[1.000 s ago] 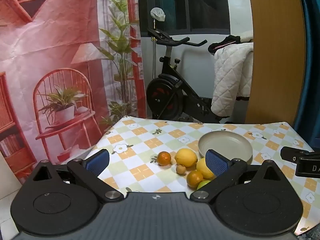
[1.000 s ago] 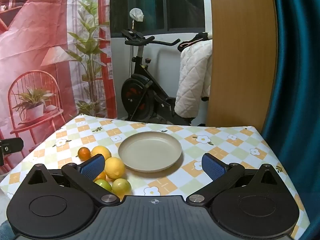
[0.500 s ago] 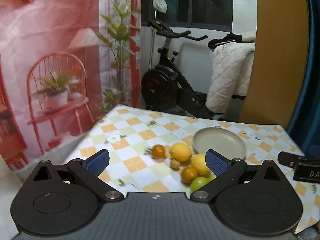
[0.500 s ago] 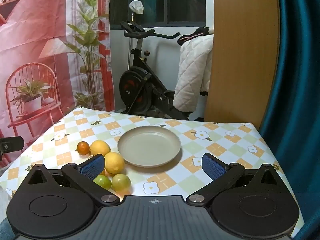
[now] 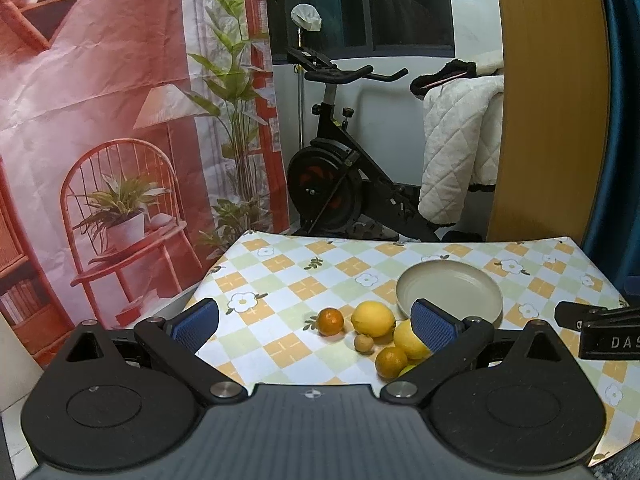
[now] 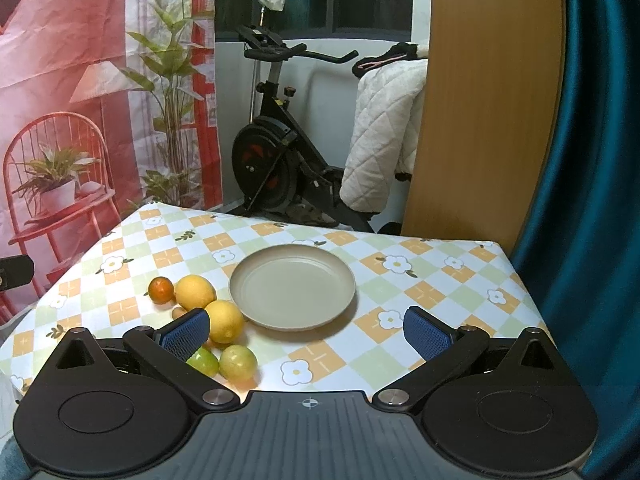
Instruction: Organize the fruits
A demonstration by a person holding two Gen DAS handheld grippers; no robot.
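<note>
A pile of fruit lies on the checked tablecloth, left of an empty beige plate. It holds a small orange, two lemons, another orange, a small brown fruit and two green fruits. My left gripper hovers open over the near left of the table, with the pile just inside its right finger. My right gripper hangs open in front of the plate, nothing between its fingers.
The table's far edge drops to an exercise bike and a quilted blanket. A wooden panel and a blue curtain stand at the right. The right gripper's body shows at the left view's right edge.
The left wrist view swayed to the side and came back near where it was. The right gripper drifted slightly. No fruit moved, and both grippers stayed open.
</note>
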